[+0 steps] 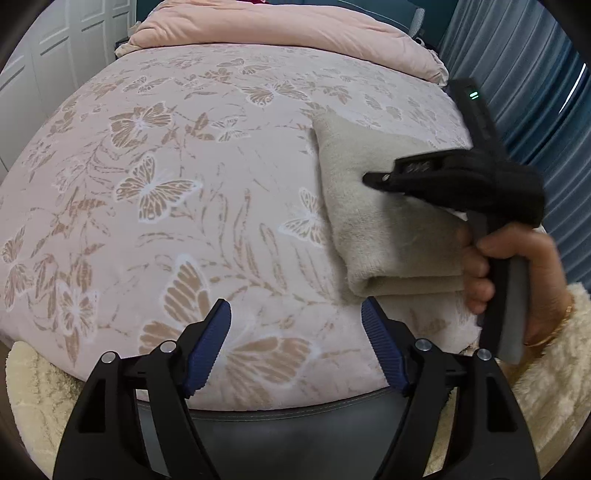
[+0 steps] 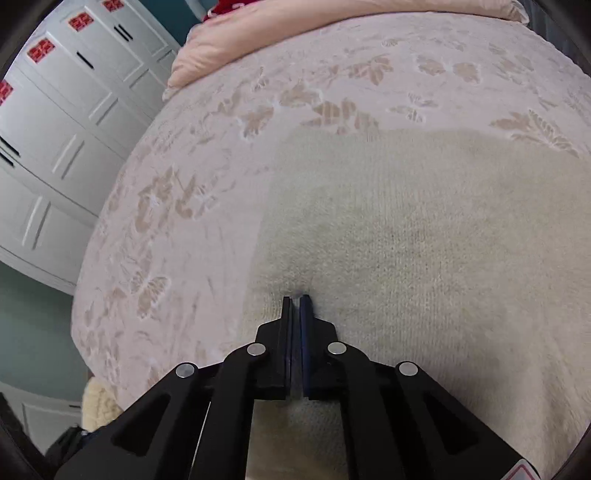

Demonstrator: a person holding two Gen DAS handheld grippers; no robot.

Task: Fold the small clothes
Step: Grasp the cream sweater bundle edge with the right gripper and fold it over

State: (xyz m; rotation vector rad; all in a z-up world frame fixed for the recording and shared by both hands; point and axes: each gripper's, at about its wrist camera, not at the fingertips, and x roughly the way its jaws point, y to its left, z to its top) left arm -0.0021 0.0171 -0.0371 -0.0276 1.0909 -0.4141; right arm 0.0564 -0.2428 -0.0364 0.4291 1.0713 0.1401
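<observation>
A folded beige knit garment (image 1: 388,221) lies on the pink butterfly-patterned bed cover (image 1: 184,166), at the right in the left wrist view. It fills the middle and right of the right wrist view (image 2: 424,229). My left gripper (image 1: 295,314) is open and empty, low over the cover just left of the garment's near folded edge. My right gripper (image 2: 295,299) is shut, its tips pressing on the garment's top near its left edge. It shows from the side in the left wrist view (image 1: 373,180), held by a hand.
A pink folded duvet (image 1: 277,29) lies along the far end of the bed. White wardrobe doors (image 2: 55,129) stand to the left, blue curtains (image 1: 535,74) to the right. The bed's near edge (image 1: 295,410) is just under my left gripper.
</observation>
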